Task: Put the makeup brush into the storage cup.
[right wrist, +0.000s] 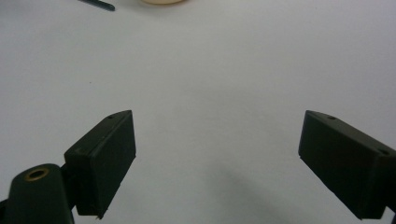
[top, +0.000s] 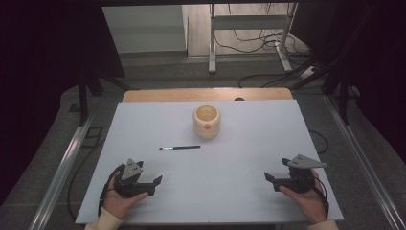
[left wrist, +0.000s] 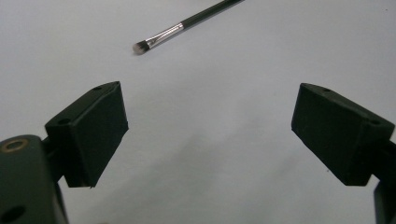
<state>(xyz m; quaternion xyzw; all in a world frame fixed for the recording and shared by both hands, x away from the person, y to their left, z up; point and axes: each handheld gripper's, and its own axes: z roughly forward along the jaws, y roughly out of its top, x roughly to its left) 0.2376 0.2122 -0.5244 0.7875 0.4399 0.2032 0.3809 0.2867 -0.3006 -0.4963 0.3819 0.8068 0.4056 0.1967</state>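
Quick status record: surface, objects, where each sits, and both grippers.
surface: white board on a table
brush: flat, mid-board, bristle end toward the left, handle toward the right
cup: upright, beyond the brush, orange mark on its front
left gripper: open, nothing between the jaws, near left edge, nearest the brush
right gripper: open, nothing between the jaws, near right edge
contact: neither gripper touches brush or cup

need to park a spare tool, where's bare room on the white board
Nearly all of it: the wide stretch between left gripper and right gripper, and both sides of the cup. The only tight strip lies between the cup and brush.
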